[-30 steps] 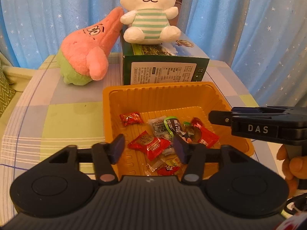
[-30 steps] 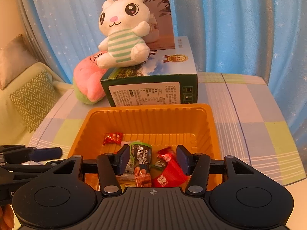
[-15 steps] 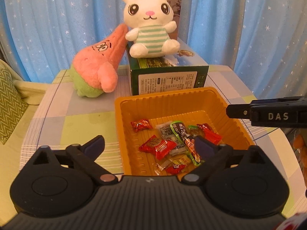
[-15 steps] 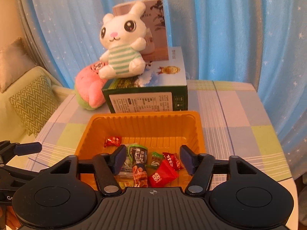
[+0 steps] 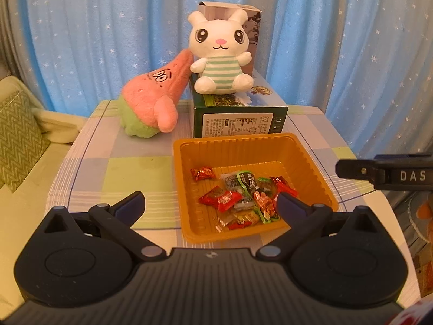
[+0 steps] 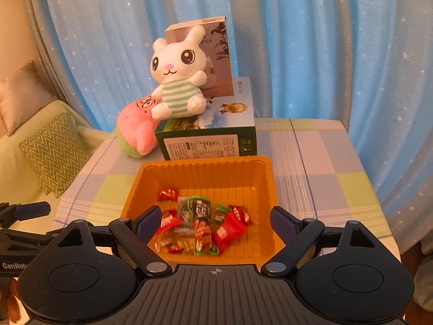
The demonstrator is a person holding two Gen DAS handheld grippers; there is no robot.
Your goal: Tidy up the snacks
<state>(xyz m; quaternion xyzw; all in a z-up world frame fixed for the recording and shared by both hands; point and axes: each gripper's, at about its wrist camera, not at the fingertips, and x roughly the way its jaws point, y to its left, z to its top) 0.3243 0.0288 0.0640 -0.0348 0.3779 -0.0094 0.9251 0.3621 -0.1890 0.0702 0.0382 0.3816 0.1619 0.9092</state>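
1. Both grippers are spread wide and holding nothing. The left gripper hangs over the near left corner of the orange tray, one finger out over the bench and the other over the tray's near right part.
2. The right gripper is released too, hanging above the near side of the same tray, fingers apart on either side of the candy pile.
3. The snacks all sit inside the tray: small red wrapped candies, a long green-edged packet, a bigger red pouch and one red candy a bit apart toward the back left.
4. Right behind the tray there's a green box with a white bunny plush sitting on top, and a pink star plush leaning against the box's left side.
5. Blue starry curtain behind everything.
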